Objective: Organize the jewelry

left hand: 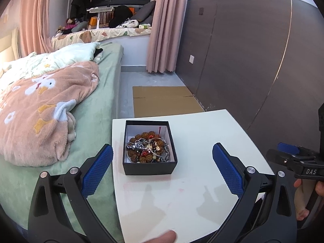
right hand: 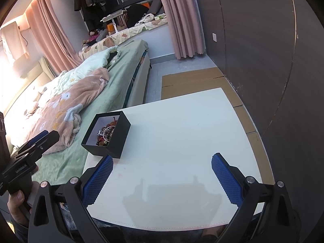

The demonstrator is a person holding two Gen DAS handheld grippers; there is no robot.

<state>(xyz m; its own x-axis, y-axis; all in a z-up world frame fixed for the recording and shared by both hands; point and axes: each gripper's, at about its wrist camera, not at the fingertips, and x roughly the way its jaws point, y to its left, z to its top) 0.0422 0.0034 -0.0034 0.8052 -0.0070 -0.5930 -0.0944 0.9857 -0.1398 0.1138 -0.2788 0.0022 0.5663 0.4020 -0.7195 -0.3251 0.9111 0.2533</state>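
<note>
Both hand-held grippers, left (left hand: 163, 151) and right (right hand: 162, 164), gape wide near the jewelry box (left hand: 149, 167).

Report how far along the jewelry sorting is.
Done: nothing visibly sorted; the jewelry lies tangled in the black box on the white table. In hand: nothing; the left tool and right tool are open and empty. Left: all of the sorting.

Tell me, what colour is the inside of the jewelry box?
White inside, black outside. The jewelry box shows it best in the left wrist view.
</note>
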